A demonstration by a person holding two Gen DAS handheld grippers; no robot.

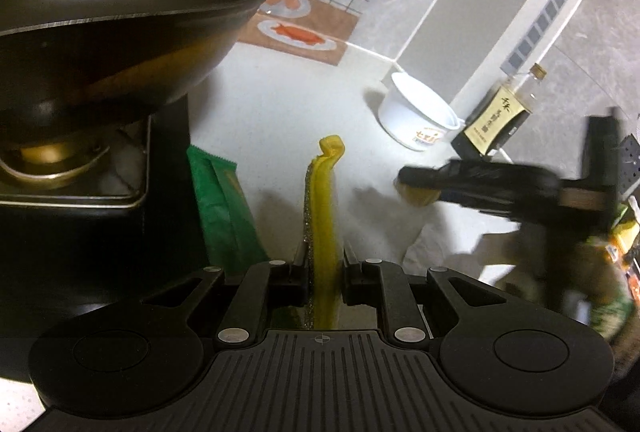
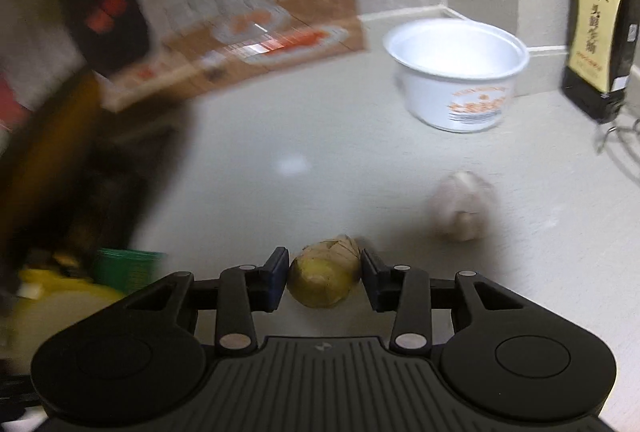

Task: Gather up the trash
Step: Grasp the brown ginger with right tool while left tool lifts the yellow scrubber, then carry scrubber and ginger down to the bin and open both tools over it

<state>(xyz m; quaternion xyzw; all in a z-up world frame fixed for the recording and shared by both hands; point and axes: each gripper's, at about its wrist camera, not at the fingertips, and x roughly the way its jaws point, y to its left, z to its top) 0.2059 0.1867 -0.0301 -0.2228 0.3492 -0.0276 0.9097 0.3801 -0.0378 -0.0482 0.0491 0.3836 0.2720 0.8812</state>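
1. Bench (image 2: 280, 136): pale top, mostly bare in the middle, clutter at the edges. No bin or trash bag shows in either view, so I can't tell where the trash goes.
2. Wok (image 1: 120, 12): big, dark, on a stove at the left of the left view. Not trash, untouched.
3. Bowl (image 2: 456, 72): white, disposable-looking, upright and empty near the back wall, well apart from both grippers. Likely trash not yet collected.
4. Bottle (image 2: 600, 44): dark sauce bottle, upright, right of the bowl. Probably stays.
5. Green packet (image 1: 224, 208): lies beside the stove, just left of the left gripper. Looks like trash, not picked up.
6. Left gripper (image 1: 323, 252): clamped on a yellow sponge (image 1: 324, 216), which stands on edge between the pads with its scourer face to the left. Sponge is off the bench.
7. Right gripper (image 2: 325, 264): a yellowish scrap (image 2: 324, 278) sits between the jaws; left pad touches it, right pad looks at or just off it, and the view is blurred. Can't tell if it's clamped.
8. Garlic (image 2: 460, 208): whole bulb on the bench, near the right gripper, ahead and to its right.
9. Progress: early, as I judge. One scrap is at the right gripper; bowl and packet remain.
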